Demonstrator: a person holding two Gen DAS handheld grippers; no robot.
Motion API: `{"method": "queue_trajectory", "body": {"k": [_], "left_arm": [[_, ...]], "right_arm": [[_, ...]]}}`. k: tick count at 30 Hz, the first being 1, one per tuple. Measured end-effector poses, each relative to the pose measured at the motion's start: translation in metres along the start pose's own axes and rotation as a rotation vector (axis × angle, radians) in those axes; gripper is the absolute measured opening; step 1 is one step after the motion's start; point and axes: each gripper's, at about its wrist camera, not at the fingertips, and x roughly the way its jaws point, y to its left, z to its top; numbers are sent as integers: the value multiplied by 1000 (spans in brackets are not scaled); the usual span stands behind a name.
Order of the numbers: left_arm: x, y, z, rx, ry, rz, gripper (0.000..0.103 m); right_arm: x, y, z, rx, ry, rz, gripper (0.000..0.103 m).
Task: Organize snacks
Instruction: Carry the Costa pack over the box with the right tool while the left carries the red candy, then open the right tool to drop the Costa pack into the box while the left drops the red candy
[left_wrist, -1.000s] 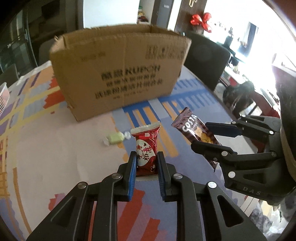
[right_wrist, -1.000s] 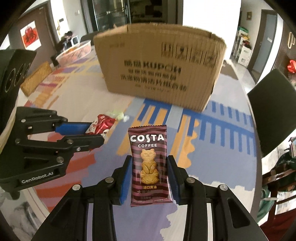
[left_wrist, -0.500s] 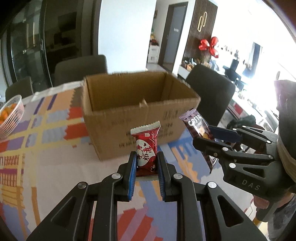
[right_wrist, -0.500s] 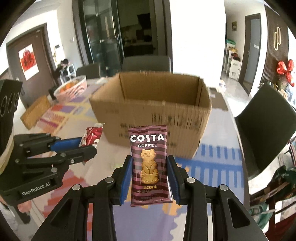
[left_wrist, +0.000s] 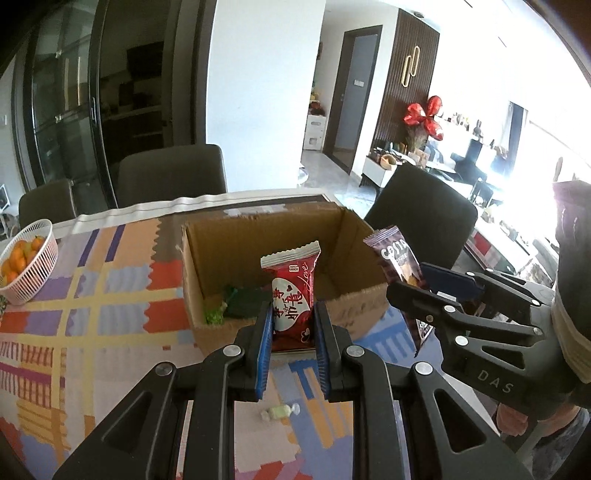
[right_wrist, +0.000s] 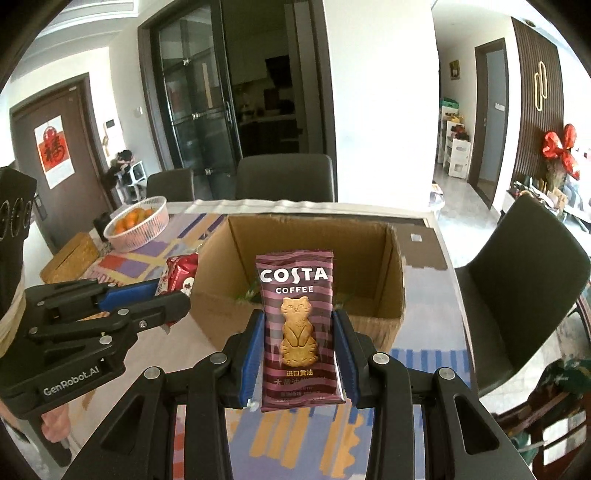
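My left gripper (left_wrist: 291, 317) is shut on a red snack packet (left_wrist: 291, 291) and holds it upright above the near edge of the open cardboard box (left_wrist: 351, 236). My right gripper (right_wrist: 299, 328) is shut on a purple Costa Coffee biscuit packet (right_wrist: 297, 332), also raised in front of the box (right_wrist: 395, 266). Each gripper shows in the other's view: the right gripper (left_wrist: 428, 284) with the Costa packet (left_wrist: 397, 258), the left gripper (right_wrist: 162, 295) with the red packet (right_wrist: 181, 273). Green and dark wrappers (left_wrist: 236, 302) lie inside the box. A pale green candy (left_wrist: 280, 410) lies on the tablecloth below.
A white basket of oranges (left_wrist: 26, 266) stands at the table's left, also in the right wrist view (right_wrist: 136, 221). A woven box (right_wrist: 70, 258) lies near it. Dark chairs (left_wrist: 171, 177) (right_wrist: 524, 280) surround the table with its patterned cloth (left_wrist: 92, 321).
Both grippers have risen with their packets, from low over the cloth to above the box's near rim, so the box interior now shows. The candy now lies below the left gripper.
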Motion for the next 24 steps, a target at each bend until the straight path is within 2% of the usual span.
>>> {"method": "queue_trajectory", "body": {"k": [18, 20, 21, 23, 24], "left_arm": [[49, 28, 42, -14, 44, 37, 23], [51, 31, 44, -22, 37, 58, 28], [52, 32, 45, -26, 37, 70, 37], [47, 34, 43, -27, 17, 93, 40], [45, 34, 41, -23, 13, 103, 41]], "right_arm": [[47, -13, 50, -34, 38, -43, 39], [51, -14, 52, -35, 41, -52, 39], [54, -16, 53, -31, 39, -56, 41], [56, -17, 53, -26, 35, -73, 51], [56, -17, 52, -28, 33, -84, 53]]}}
